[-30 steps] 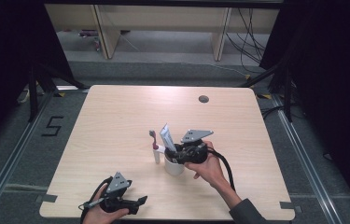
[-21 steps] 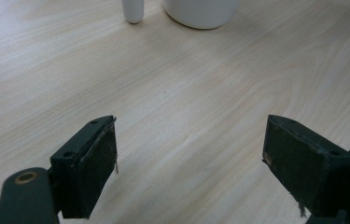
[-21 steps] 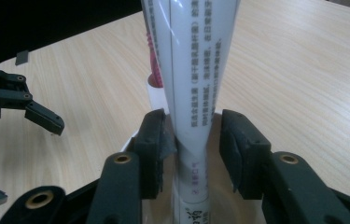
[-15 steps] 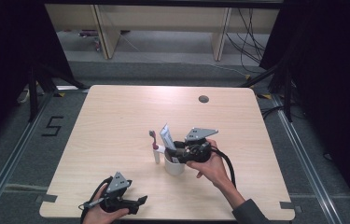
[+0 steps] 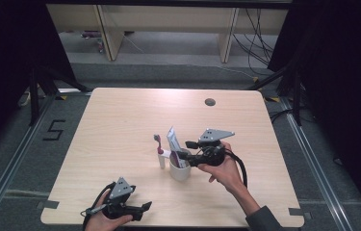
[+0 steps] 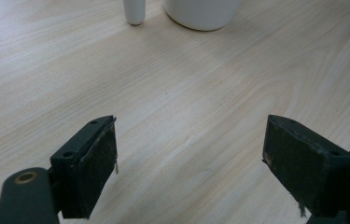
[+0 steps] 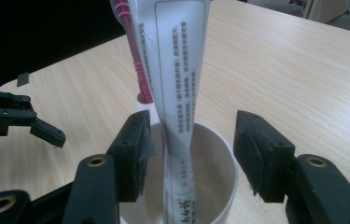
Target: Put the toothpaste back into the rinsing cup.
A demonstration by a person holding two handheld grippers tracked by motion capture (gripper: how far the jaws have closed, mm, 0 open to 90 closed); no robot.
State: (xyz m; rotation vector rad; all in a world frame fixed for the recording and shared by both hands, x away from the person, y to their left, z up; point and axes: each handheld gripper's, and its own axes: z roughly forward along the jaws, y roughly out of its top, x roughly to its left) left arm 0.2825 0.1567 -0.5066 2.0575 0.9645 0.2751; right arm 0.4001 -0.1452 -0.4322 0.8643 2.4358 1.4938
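Right gripper (image 7: pixel 189 154): jaws spread, just been opening, pads clear of the toothpaste tube (image 7: pixel 179 88) standing between them. Tube upright, slightly tilted, lower end inside the white cup (image 7: pixel 210 140) directly ahead of and below the jaws; upper part rising well above the jaw tips. No contact visible between either pad and tube; narrow gap at the left pad, wider gap at the right. Pink toothbrush (image 7: pixel 135 60) beyond the tube, on the left-jaw side, upright on its own white base just beside the cup. In the high view, right gripper (image 5: pixel 187 149) held level at the cup (image 5: pixel 179 172), hand behind it.

Left gripper (image 6: pixel 189 163): jaws spread wide, nothing between them, bare wooden table (image 6: pixel 210 93) beneath. Cup (image 6: pixel 203 11) and white toothbrush base (image 6: pixel 134 10) well ahead of the jaw tips, apart from them. In the high view, left gripper (image 5: pixel 142 208) low at the near table edge, well apart from the right.
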